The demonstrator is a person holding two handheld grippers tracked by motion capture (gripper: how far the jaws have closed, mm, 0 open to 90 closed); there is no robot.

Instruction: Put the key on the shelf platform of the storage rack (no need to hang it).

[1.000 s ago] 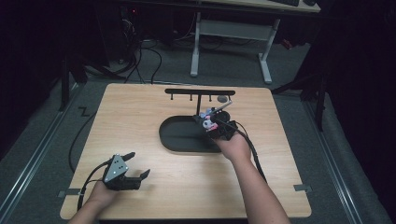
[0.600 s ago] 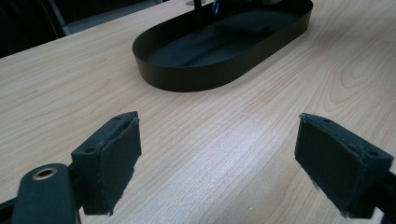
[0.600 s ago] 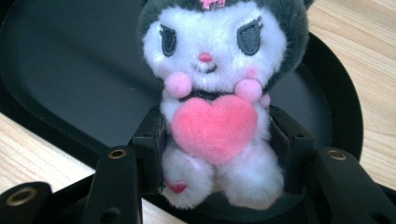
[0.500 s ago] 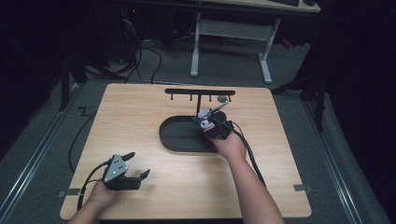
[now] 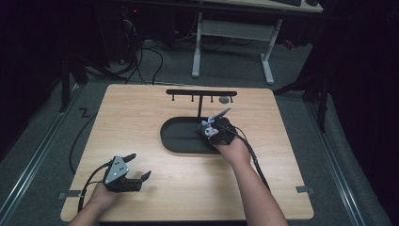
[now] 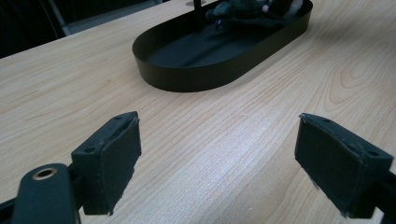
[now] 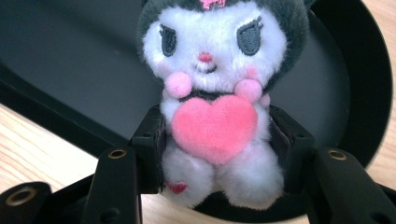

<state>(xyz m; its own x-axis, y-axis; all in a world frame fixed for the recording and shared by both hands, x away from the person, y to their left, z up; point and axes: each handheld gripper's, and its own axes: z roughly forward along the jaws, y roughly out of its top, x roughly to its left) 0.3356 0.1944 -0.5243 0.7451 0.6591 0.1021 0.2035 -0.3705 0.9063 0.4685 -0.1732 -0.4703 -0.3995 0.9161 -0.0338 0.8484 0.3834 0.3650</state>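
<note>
A dark room surrounds a pale wooden tabletop [image 5: 141, 117], with cables and a white desk frame on the floor beyond its far edge. Near the middle of the tabletop, toward the far edge, lies a black oval tray [image 5: 176, 141], and a black rack [image 5: 201, 93] with small hooks rises behind it.

The right gripper [image 5: 212, 128] is over the tray's right end, its fingers [image 7: 150, 140] clamped on the body of a plush [image 7: 215, 88], a white-faced toy with a dark hood hugging a pink heart. In the right gripper view the plush hangs upright over the tray's rim, its feet just above the edge. Judging from this, the plush is gripped and either being lifted from the tray or brought to it; the pictures do not settle which, so the carry seems about midway, with the set-down or hanging yet to come.

The left gripper [image 5: 134, 170] rests near the tabletop's near left corner, fingers [image 6: 109, 151] wide apart and empty, well away from the tray.

Hard to make out: whether the plush has a loop for the hooks, a small round thing [image 5: 224, 100] at the rack's right end, and the plush's back, hidden by the gripper.
</note>
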